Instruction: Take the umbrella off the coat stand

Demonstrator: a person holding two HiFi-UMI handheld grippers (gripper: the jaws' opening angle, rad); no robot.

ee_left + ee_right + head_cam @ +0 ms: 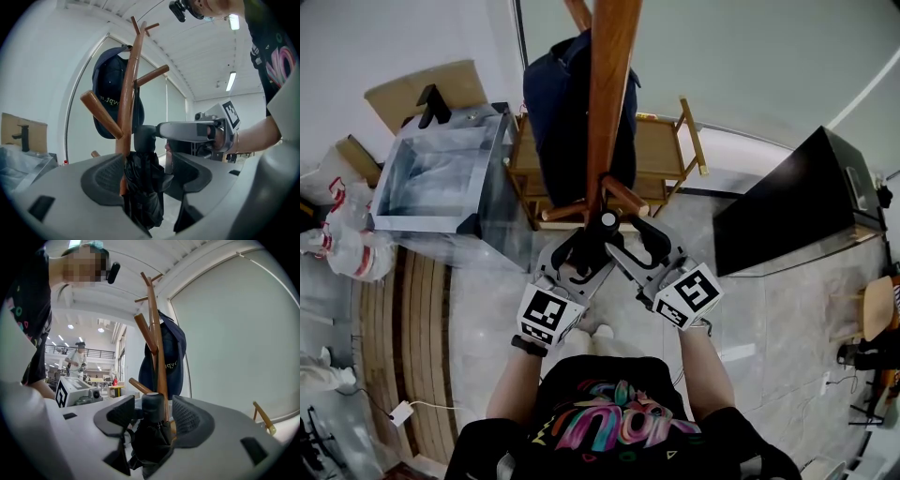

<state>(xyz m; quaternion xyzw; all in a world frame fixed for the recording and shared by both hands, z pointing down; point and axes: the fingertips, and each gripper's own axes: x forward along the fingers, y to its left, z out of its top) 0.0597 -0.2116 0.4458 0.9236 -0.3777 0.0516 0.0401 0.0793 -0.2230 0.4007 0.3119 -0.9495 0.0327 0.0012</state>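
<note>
A wooden coat stand (607,103) rises right in front of me. A folded black umbrella (143,192) with a stubby black handle (144,136) hangs against its pole (127,108). My left gripper (150,176) is open with the umbrella's folded cloth between its jaws. The right gripper (152,420) is open too, coming from the opposite side around the same umbrella (151,439) just under its handle (153,405). From the head view both grippers (586,246) (630,242) meet at the umbrella's top (607,222). How the umbrella hangs on the stand is hidden.
A dark blue cap (110,96) hangs on an upper peg. Behind the stand are a wooden rack (661,155), a clear plastic box (441,173) at left and a black cabinet (806,202) at right. A person (77,363) stands far off.
</note>
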